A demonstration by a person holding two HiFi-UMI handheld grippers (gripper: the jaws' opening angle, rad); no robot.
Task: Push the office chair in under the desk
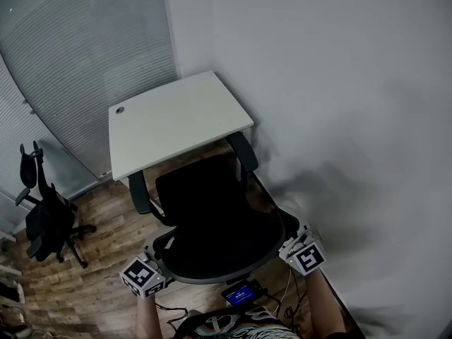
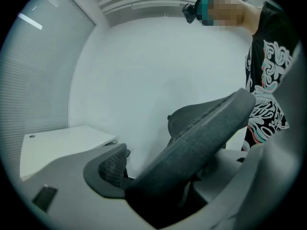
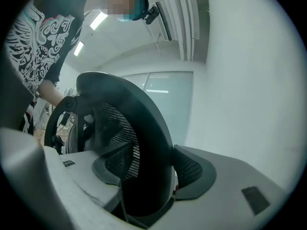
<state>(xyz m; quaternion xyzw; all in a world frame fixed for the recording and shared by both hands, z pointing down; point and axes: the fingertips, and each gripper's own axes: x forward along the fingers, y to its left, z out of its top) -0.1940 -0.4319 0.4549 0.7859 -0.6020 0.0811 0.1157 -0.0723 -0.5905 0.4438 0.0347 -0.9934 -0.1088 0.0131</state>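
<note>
My left gripper (image 2: pixel 177 176) and right gripper (image 3: pixel 148 171) both clamp the office chair's (image 1: pixel 212 217) back rim.
My jaws stand wide, the thick rim filling each gap. Ahead, the seat front meets the desk's (image 1: pixel 176 119) near edge; the wall (image 1: pixel 353 119) is close right, the floor (image 1: pixel 106 214) open left.

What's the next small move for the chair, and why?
Probably a short, even push toward the desk: the left gripper and right gripper clamp the backrest at either side, and the chair stands mostly out in front of the desk's edge.
</note>
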